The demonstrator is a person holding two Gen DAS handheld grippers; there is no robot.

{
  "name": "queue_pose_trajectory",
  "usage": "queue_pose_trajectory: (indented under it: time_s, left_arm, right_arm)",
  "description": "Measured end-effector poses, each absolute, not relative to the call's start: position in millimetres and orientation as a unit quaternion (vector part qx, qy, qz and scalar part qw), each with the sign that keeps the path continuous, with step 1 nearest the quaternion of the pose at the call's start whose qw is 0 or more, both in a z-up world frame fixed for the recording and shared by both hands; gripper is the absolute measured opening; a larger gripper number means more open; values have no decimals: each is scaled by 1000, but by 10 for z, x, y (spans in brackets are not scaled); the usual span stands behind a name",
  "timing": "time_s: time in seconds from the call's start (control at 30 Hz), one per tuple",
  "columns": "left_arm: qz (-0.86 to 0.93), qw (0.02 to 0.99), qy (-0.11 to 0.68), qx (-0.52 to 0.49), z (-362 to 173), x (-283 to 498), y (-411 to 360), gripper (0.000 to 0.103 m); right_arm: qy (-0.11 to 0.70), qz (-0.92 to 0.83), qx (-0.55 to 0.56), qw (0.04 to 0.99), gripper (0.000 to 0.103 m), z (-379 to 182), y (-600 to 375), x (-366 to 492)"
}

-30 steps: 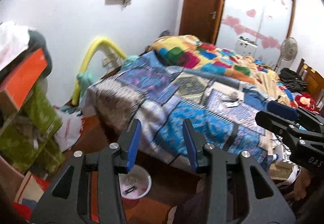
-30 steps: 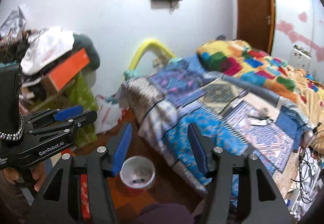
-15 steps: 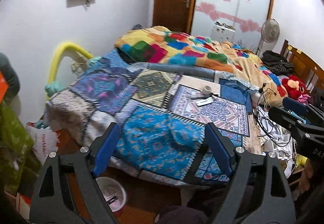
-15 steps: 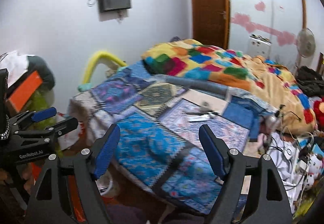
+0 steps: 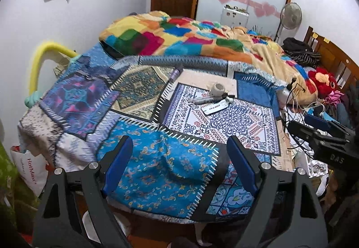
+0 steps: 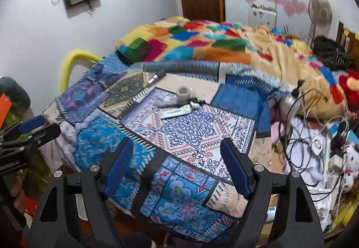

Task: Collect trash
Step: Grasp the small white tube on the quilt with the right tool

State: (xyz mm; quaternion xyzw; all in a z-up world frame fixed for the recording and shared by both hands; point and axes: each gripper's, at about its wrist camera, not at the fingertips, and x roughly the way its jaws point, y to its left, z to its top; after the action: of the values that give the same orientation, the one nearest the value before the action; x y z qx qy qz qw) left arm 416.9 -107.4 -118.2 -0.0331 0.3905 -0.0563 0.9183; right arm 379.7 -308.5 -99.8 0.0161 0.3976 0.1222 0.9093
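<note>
Small items lie together on the patchwork bedspread [image 5: 224, 122]: a roll of tape [image 5: 217, 89], a grey marker [image 5: 203, 99], a white flat wrapper [image 5: 214, 107] and a purple tube [image 5: 175, 73]. The same cluster shows in the right wrist view, with the tape roll [image 6: 183, 93] and wrapper [image 6: 176, 112]. My left gripper [image 5: 179, 165] is open and empty above the bed's near corner. My right gripper [image 6: 177, 165] is open and empty too, a little to the right. Each gripper shows at the edge of the other's view.
A colourful blanket [image 5: 202, 41] is heaped at the far side of the bed. Cables and clutter [image 6: 314, 142] crowd the right. A white bag [image 5: 33, 165] and a yellow foam arch [image 5: 42, 57] stand at the left. A white bowl's rim [image 5: 86, 223] shows on the floor.
Both grippers have opened wide and swung up and right from the floor bowl toward the bed. The items on the bedspread now sit nearer the centre of both views.
</note>
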Motion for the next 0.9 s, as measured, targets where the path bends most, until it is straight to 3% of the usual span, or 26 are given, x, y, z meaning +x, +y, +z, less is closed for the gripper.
queue_pose_trajectory:
  time_s: [0.4,0.67,0.9]
  left_arm:
    - [-66,903,420,-52,-1736,4872,-1023,85]
    - [-74,903,421,-51,-1927,5177,-1021,85]
    - [-83,903,419,-42,-1959,5326,-1095,85]
  right_arm:
    - [440,137,58,886,76,-1646,-3111,4840]
    - [472,128,70,870,43,-2044,-3099,5439]
    - [473,155,54,866,26,-2167,-2941,5555]
